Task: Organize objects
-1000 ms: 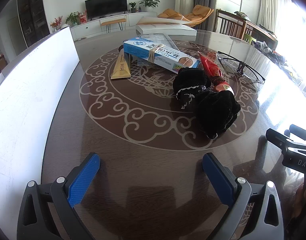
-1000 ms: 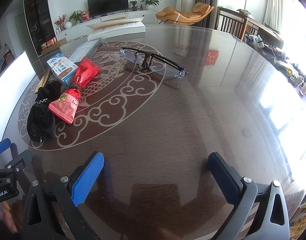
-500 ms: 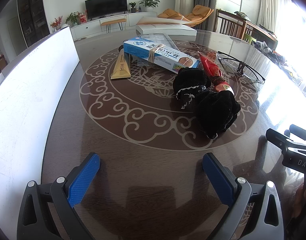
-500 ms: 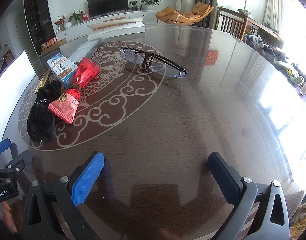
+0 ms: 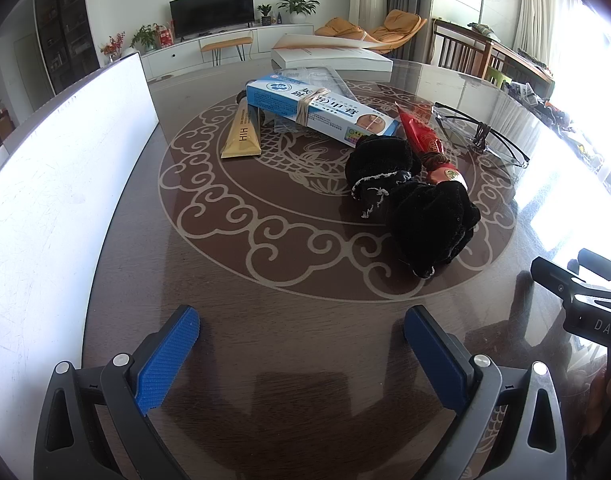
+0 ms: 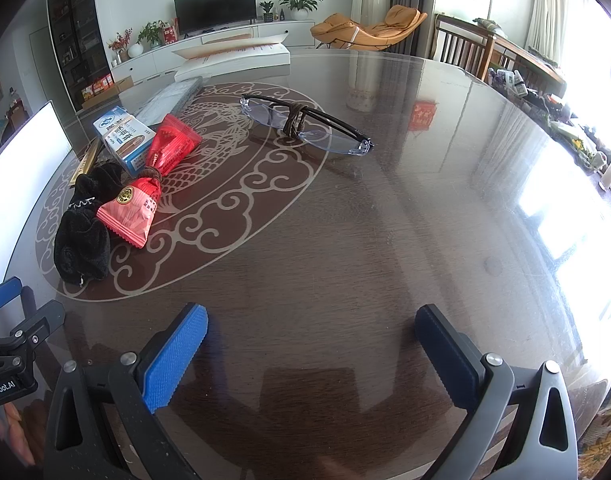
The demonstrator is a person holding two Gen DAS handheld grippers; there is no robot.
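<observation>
Both grippers, left (image 5: 301, 354) and right (image 6: 311, 350), hover with jaws apart and empty over the counter (image 6: 385, 240). Ahead of our left jaws lies the black cloth (image 5: 421, 208); glasses (image 6: 305, 124) lie well ahead of our right. We should take one item at a time, closing squarely.

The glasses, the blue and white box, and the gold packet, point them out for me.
glasses (image 6: 305, 125), right wrist view, on the lens near the bridge.
blue and white box (image 5: 321, 110), left wrist view, on its top face.
gold packet (image 5: 242, 137), left wrist view, on its middle.
</observation>
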